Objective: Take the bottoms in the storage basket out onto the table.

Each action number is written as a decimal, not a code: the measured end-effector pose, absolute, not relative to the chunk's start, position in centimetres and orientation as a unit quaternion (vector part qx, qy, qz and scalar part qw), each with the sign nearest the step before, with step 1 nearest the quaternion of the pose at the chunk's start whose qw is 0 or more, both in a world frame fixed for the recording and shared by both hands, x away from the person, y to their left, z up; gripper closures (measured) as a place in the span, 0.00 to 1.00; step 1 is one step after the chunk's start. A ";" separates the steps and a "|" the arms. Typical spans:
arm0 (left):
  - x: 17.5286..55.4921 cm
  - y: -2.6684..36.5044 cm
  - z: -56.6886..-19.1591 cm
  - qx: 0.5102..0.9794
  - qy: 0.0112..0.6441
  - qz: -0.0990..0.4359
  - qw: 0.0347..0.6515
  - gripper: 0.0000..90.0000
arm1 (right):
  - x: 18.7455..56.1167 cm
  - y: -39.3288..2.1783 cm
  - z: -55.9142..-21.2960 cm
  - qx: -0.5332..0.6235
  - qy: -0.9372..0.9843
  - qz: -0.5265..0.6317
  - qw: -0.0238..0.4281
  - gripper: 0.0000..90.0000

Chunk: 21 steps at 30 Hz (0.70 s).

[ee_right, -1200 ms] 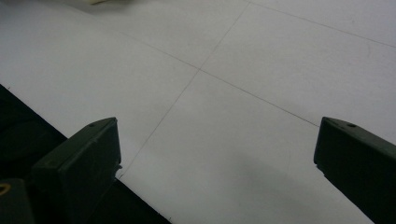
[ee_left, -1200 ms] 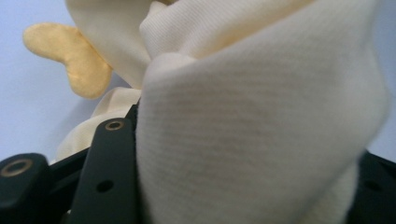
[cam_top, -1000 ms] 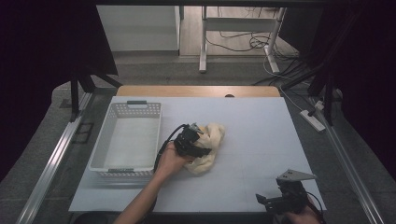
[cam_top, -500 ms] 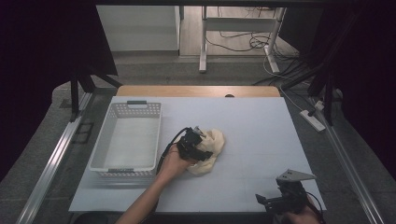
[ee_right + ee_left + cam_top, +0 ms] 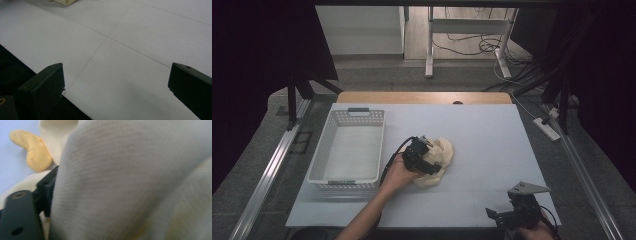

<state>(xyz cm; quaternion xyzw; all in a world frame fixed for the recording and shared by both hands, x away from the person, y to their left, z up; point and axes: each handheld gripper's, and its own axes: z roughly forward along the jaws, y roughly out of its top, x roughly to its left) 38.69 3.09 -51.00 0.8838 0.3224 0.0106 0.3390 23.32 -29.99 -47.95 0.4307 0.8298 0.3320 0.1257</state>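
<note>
While my left gripper (image 5: 426, 156) presses into the cream plush toy (image 5: 438, 165), its jaws have just been opening, and the soft ribbed fabric (image 5: 130, 180) bulges between them. Pale cream and crumpled, the toy has a yellow-orange flap (image 5: 35, 150) at one edge. It lies mid-table, just right of the white basket (image 5: 347, 152). My right gripper (image 5: 512, 216) rests at the table's (image 5: 130, 30) near edge, jaws wide apart, holding nothing.
</note>
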 end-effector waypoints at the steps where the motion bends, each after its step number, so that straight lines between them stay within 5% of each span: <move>1: 38.7 3.1 -51.0 0.884 0.322 0.011 0.339 0.14 | 23.3 -30.0 -48.0 0.431 0.830 0.332 0.126 0.01; 9: 38.9 3.2 -50.9 0.881 0.330 0.001 0.339 0.00 | 23.3 -30.0 -48.0 0.430 0.830 0.332 0.126 0.01; 21: 39.0 3.5 -50.2 0.873 0.330 -0.017 0.360 0.00 | 23.3 -30.1 -47.9 0.431 0.829 0.334 0.127 0.01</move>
